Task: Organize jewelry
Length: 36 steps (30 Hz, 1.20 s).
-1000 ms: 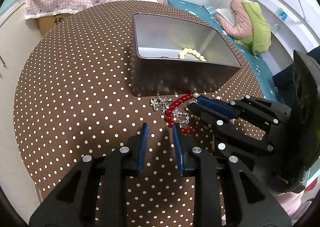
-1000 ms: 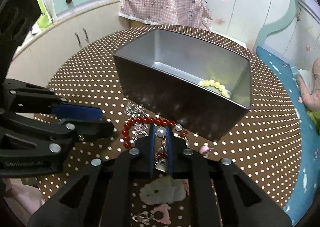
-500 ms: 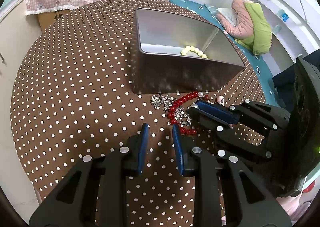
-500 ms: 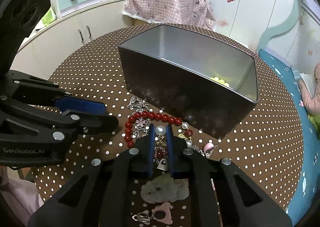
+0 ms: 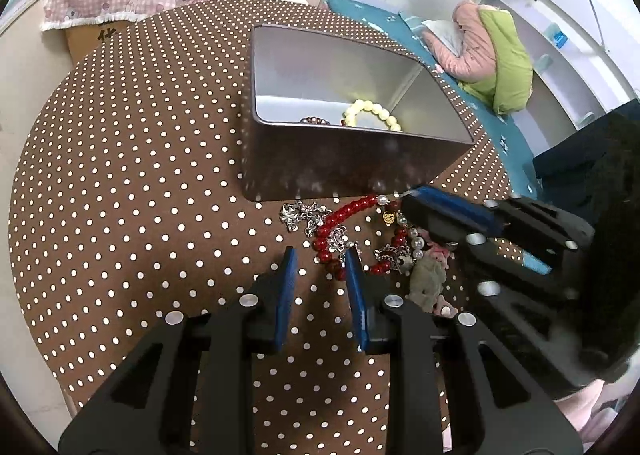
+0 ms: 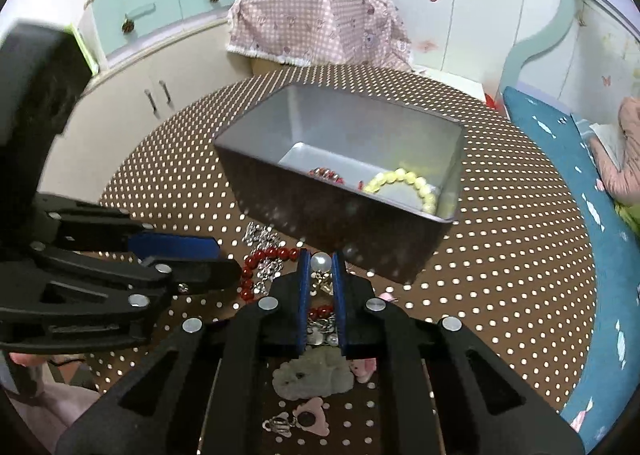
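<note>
Lifting the red bead bracelet [image 6: 267, 255] by the pearl [image 6: 321, 261] pinched in the right gripper [image 6: 320, 275] could drag along the silver chain [image 5: 304, 213] tangled with it beside the tin [image 6: 400, 255] on the table [image 5: 120, 175]. The left gripper [image 5: 318, 267] hovers part-open, empty. A thin hold on one round pearl may slip before the tin.

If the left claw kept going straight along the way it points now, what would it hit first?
Probably the brown polka-dot tablecloth just ahead of the left claw, with the red bead bracelet by its right finger. The dark metal tin lies further on. Depth is uncertain.
</note>
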{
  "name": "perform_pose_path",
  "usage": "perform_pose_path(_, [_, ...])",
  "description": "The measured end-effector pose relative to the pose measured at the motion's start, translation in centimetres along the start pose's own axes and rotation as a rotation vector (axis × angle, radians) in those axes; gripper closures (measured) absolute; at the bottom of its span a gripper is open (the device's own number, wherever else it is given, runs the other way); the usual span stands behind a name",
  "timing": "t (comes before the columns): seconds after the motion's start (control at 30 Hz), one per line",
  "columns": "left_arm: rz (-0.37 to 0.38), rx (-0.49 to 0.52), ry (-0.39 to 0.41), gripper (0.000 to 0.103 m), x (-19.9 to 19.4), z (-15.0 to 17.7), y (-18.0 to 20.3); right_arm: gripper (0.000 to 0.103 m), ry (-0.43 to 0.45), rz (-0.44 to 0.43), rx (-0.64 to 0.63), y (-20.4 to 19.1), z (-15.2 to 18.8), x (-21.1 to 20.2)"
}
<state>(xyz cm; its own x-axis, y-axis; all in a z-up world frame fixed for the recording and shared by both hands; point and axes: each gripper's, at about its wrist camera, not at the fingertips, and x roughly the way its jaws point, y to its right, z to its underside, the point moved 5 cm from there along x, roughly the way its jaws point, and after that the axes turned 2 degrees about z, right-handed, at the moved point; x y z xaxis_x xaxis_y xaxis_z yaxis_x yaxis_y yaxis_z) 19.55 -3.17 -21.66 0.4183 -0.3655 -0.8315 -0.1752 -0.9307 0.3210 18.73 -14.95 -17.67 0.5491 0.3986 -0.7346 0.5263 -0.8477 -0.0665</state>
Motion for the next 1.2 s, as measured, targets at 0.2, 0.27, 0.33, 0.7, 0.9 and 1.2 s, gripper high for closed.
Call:
perform_pose_path(0.2, [-0.045, 0.015, -0.021, 0.078, 1.6, -0.8, 0.9, 0.093, 0.058, 0.003, 0.063, 1.7, -0.3, -2.5])
perform_pose_path(0.27, [-0.077, 0.037, -0.018, 0.078, 1.9, -1.1, 1.4, 0.093, 0.072, 0.005, 0.074, 2.1, -0.3, -3.1])
perform_pose_path(0.33, [-0.107, 0.049, -0.017, 0.081, 2.2, -1.2, 1.7, 0.093, 0.079, 0.019, 0.083, 2.5, -0.1, -3.5])
perform_pose_path(0.7, [-0.175, 0.063, -0.029, 0.096, 2.5, -1.2, 1.9, 0.093, 0.088, 0.023, 0.137, 3.8, 1.0, -3.8])
perform_pose_path(0.9, [-0.123, 0.047, 0.015, 0.095, -0.1, -1.6, 1.9, 0.093, 0.107, 0.025, 0.149, 4.3, 1.2, -4.6])
perform_pose_path(1.2, [-0.052, 0.098, 0.117, 0.095, -4.6, -3.7, 4.0, 0.093, 0.121, 0.023, 0.151, 4.1, 1.4, -5.4])
